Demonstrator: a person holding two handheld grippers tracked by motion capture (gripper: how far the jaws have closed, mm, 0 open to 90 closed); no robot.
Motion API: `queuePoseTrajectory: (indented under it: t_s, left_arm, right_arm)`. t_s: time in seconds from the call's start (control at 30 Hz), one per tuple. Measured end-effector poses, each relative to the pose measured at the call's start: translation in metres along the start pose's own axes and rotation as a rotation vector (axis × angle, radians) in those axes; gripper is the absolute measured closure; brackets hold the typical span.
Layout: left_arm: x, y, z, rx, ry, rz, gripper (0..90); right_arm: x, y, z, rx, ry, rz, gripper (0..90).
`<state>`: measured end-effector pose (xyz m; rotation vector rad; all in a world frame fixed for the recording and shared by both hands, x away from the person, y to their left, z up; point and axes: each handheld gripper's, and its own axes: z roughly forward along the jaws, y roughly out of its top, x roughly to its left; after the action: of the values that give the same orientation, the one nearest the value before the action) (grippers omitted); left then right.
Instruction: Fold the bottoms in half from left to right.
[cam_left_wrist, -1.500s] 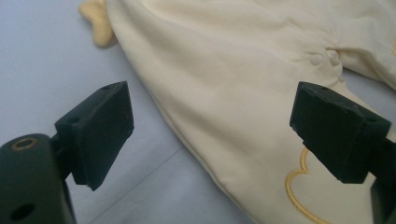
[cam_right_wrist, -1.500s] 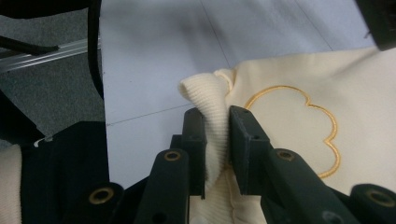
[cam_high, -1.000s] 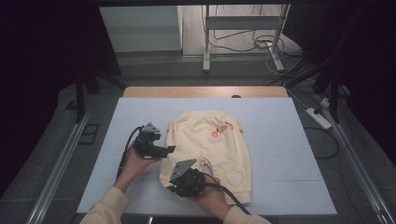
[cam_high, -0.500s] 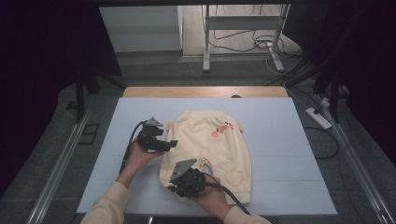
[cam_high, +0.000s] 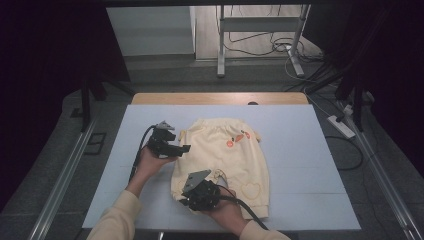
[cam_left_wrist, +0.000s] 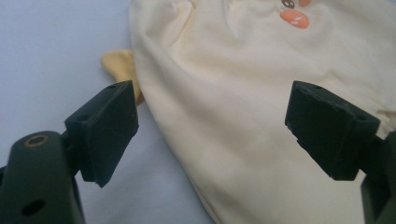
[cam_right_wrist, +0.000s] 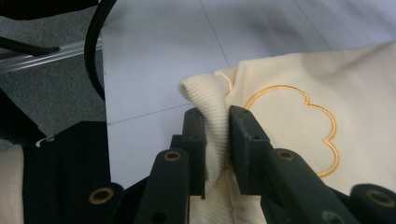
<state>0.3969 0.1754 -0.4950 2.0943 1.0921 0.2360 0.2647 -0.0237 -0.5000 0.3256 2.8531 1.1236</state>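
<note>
- Right gripper (cam_high: 192, 196) sits nearest the person, at the near-left corner of the garment; right hand (cam_high: 226, 212) behind it, pale cream sleeve showing at the bottom edge of the high view.
- Right gripper view: its fingers (cam_right_wrist: 194, 140) are nearly closed, pinching a ribbed cream cuff or hem (cam_right_wrist: 208, 100) of the sweatshirt. The ribbed cloth stands up between them in a fold.
- Just beside that fold: an outline shape stitched in orange thread (cam_right_wrist: 299, 121) on the cream cloth, cloud-like or heart-like; cannot tell which.
- Cream sweatshirt (cam_high: 227, 160) lies flat on the light blue surface (cam_high: 310, 150), roughly central, long axis running away from the person. Small orange motifs (cam_high: 235, 141) on the far half of it.
- Left gripper (cam_high: 181, 148) is farther out, held in the left hand (cam_high: 150, 162) at the sweatshirt's left edge, black cable (cam_high: 137, 155) trailing back toward the person.
- Left gripper view: fingers (cam_left_wrist: 105, 130) spread wide, gripping nothing; the sweatshirt's edge runs between them. Whether they touch the cloth cannot be told.
- A darker yellow tab of fabric (cam_left_wrist: 119, 67) pokes out from under the sweatshirt just past the left finger.
- Far edge of the surface: a wooden strip (cam_high: 220, 98). Beyond it, floor with a metal stand (cam_high: 260, 35) and loose cables (cam_high: 280, 47).
</note>
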Motion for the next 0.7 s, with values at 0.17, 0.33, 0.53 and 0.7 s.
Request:
queuePoseTrajectory:
  t_s: [0.17, 0.33, 0.53, 0.7]
  left_arm:
    - [0.009, 0.008, 0.003, -0.013, 0.007, 0.010, 18.4]
    - [0.018, 0.014, 0.011, -0.006, 0.012, -0.002, 19.2]
    - [0.030, 0.019, 0.017, 0.000, 0.024, -0.022, 21.0]
    - [0.037, 0.020, 0.021, -0.005, 0.026, -0.039, 21.7]
  right_arm:
    - [0.001, 0.000, -0.001, 0.000, -0.003, -0.002, 75.9]
    - [0.000, -0.001, -0.002, 0.002, -0.002, 0.001, 75.9]
    - [0.001, -0.002, -0.001, 0.002, -0.003, 0.002, 75.9]
    - [-0.001, -0.002, -0.002, -0.003, 0.004, 0.008, 75.9]
